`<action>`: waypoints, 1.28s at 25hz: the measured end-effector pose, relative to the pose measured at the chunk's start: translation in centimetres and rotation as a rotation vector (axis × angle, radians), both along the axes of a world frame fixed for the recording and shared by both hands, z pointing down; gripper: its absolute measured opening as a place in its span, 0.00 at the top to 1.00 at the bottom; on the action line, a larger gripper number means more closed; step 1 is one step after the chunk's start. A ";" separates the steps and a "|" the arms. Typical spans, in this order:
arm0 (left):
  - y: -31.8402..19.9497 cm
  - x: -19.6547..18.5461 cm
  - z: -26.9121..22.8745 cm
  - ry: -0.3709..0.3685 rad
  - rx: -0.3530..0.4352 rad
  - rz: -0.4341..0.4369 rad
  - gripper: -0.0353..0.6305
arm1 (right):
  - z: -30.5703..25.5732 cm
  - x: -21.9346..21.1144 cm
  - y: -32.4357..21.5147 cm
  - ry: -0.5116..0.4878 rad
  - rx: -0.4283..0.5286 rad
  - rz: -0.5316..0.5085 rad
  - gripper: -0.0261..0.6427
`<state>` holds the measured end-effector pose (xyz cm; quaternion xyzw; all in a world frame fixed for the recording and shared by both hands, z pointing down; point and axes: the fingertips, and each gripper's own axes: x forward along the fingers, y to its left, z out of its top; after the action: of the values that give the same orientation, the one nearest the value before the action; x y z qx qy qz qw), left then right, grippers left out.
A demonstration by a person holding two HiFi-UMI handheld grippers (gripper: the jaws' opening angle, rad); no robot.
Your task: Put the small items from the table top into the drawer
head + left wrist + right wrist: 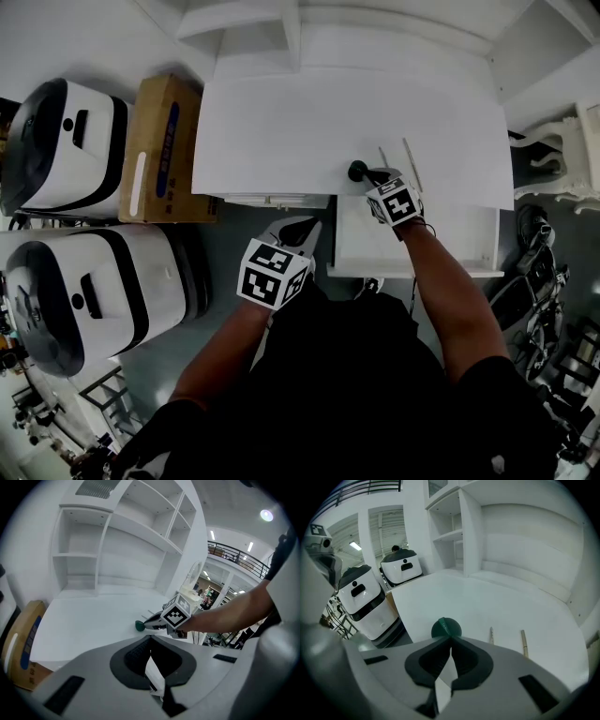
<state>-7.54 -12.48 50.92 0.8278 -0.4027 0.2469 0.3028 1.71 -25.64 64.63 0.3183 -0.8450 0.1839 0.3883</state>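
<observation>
Nearest the wearer, the left gripper (pixel 302 230) hung over the floor in front of the desk, its jaws pressed together on nothing. It was probably parked there to leave the work area free. Just beyond it the drawer (pixel 441 242) stood pulled out under the right part of the table top (pixel 281 131), so that an item had only a short way to travel. Above the drawer's back edge, the right gripper (pixel 373 175) reached onto the table. In the right gripper view its jaws were closed to a slit, with the tips on the near edge of the green round item (pixel 446 627). This looked like a pinch on the item, which sat at the table's front edge and not yet in the drawer. Just beyond and to the right, two thin sticks (pixel 382 157) (pixel 412 165) lay side by side on the white surface, apart from the green item and untouched. Farthest back rose bare white shelves (pixel 454 536).
</observation>
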 end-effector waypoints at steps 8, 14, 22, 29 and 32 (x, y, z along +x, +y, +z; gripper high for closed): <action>-0.1 1.0 1.1 -0.015 -0.008 0.024 0.94 | -1.9 2.3 3.5 -0.037 0.018 -0.003 0.91; 0.7 1.6 2.2 -0.034 -0.024 0.045 0.94 | 1.3 3.7 9.3 0.043 -0.027 -0.091 0.91; 1.6 1.6 2.1 -0.055 -0.035 0.055 0.94 | 7.8 2.9 10.6 0.151 -0.108 -0.115 0.91; 2.1 0.8 2.3 -0.069 -0.051 0.026 0.94 | 11.6 2.1 10.3 0.217 -0.166 -0.126 0.91; 2.2 0.4 2.2 -0.070 -0.056 0.011 0.94 | 12.6 2.2 10.4 0.238 -0.184 -0.130 0.91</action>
<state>-7.12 -10.29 53.08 0.8121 -0.4014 0.2884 0.3102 3.87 -15.20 77.19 0.2457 -0.7916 0.1960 0.5241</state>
